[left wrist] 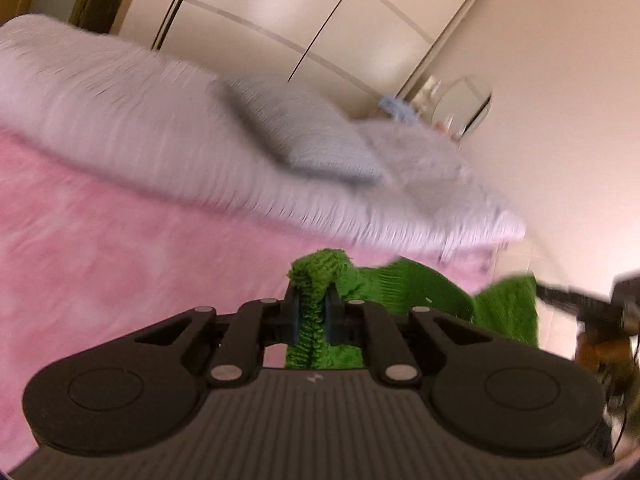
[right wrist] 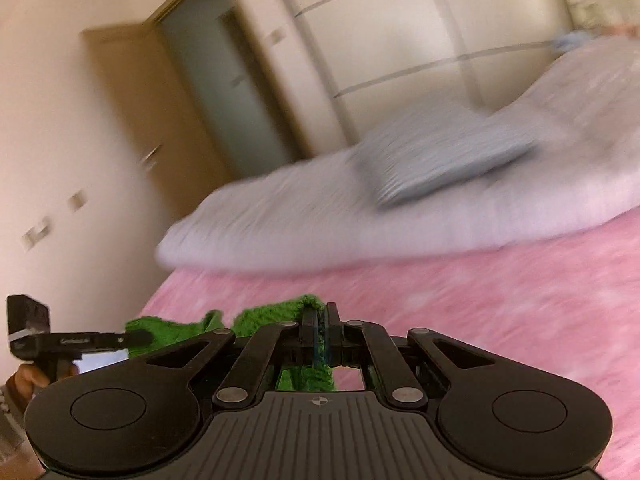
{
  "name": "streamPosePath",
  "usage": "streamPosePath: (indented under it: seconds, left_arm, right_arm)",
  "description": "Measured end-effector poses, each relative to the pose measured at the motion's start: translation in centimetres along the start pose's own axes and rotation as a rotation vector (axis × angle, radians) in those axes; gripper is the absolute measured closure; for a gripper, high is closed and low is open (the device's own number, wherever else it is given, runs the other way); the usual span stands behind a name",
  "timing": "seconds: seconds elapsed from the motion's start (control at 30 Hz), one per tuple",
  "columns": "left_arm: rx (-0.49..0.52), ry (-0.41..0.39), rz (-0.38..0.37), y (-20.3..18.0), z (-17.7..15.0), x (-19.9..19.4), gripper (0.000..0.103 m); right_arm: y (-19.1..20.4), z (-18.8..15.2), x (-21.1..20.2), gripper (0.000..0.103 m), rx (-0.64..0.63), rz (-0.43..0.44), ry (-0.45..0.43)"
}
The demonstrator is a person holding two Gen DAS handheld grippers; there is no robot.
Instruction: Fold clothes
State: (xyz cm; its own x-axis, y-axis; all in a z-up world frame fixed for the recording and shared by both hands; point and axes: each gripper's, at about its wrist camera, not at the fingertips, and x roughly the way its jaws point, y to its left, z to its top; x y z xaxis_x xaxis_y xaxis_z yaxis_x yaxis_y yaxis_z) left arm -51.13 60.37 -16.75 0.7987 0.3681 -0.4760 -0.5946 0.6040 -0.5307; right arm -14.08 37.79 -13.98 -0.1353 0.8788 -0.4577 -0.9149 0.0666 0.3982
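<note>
A pink bed cover (left wrist: 120,248) is lying under the green garment (left wrist: 420,284), which both grippers are lifting above it. Only the right wrist view is showing a door (right wrist: 160,120) beyond the white duvet (right wrist: 320,224). The left gripper (left wrist: 312,304) and right gripper (right wrist: 320,332) are pointing slightly downward, each clenched on the garment's edge.

The left gripper (left wrist: 311,308) and right gripper (right wrist: 321,332) were matte black, with ribbed housings, silver rivets and blue-edged pads.

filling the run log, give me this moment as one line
left gripper: shut on green garment | right gripper: shut on green garment | garment above pink bedspread
</note>
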Motion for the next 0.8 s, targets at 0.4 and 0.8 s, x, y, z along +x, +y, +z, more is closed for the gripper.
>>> streamPosePath:
  seconds: [0.4,0.8]
  left_arm:
    - [-0.179,0.216,0.278,0.0,-5.9,7.9,0.084]
    - [-0.36,0.458,0.442,-0.2,-23.3,-1.6,0.077]
  right_arm:
    - [-15.4,-4.9,-1.0,0.035,0.536,-0.281,0.264]
    - [-11.6,-23.3,-9.9,0.035,0.703,-0.273,0.595]
